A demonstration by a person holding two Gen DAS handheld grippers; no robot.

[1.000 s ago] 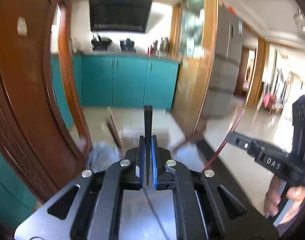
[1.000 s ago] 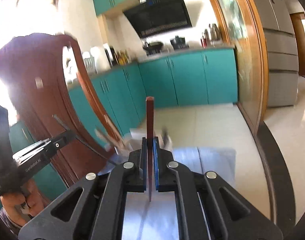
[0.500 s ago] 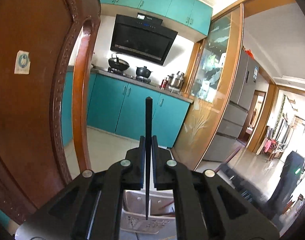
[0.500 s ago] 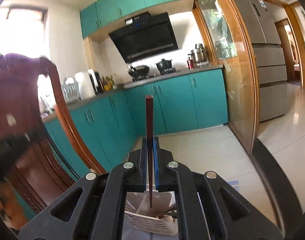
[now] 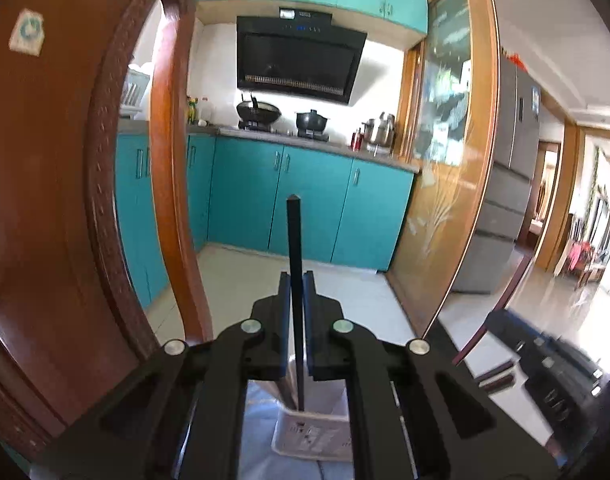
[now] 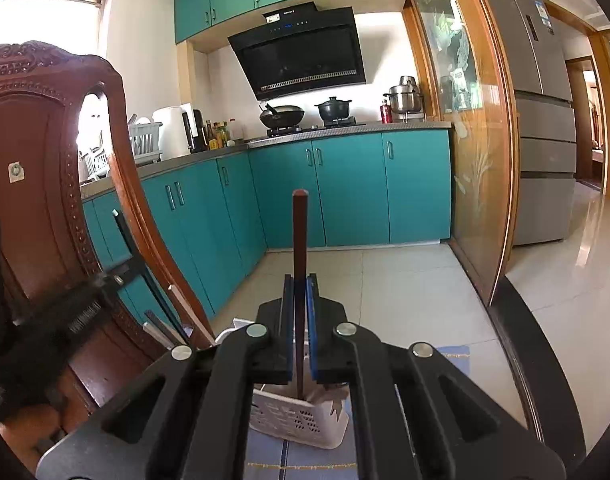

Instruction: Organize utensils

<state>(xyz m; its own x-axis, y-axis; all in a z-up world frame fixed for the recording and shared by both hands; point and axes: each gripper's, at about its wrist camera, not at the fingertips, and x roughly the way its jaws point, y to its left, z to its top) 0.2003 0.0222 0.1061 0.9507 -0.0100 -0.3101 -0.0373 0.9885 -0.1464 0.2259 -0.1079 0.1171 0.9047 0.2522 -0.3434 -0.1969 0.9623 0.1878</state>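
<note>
Left wrist view shows the left gripper (image 5: 296, 300) clamped on a black chopstick (image 5: 294, 248) standing upright, its lower tip over a white perforated basket (image 5: 309, 436) on a pale blue cloth (image 5: 257, 432). A carved wooden chair back (image 5: 65, 200) crowds the left side, just beside the basket. Right wrist view shows the right gripper (image 6: 300, 304) clamped on a reddish-brown chopstick (image 6: 300, 240), also upright over that basket (image 6: 293, 420), which already holds other utensils (image 6: 177, 320) leaning toward the chair (image 6: 37, 160). Teal cabinets (image 6: 345, 192) and tiled floor (image 6: 405, 280) lie beyond.
</note>
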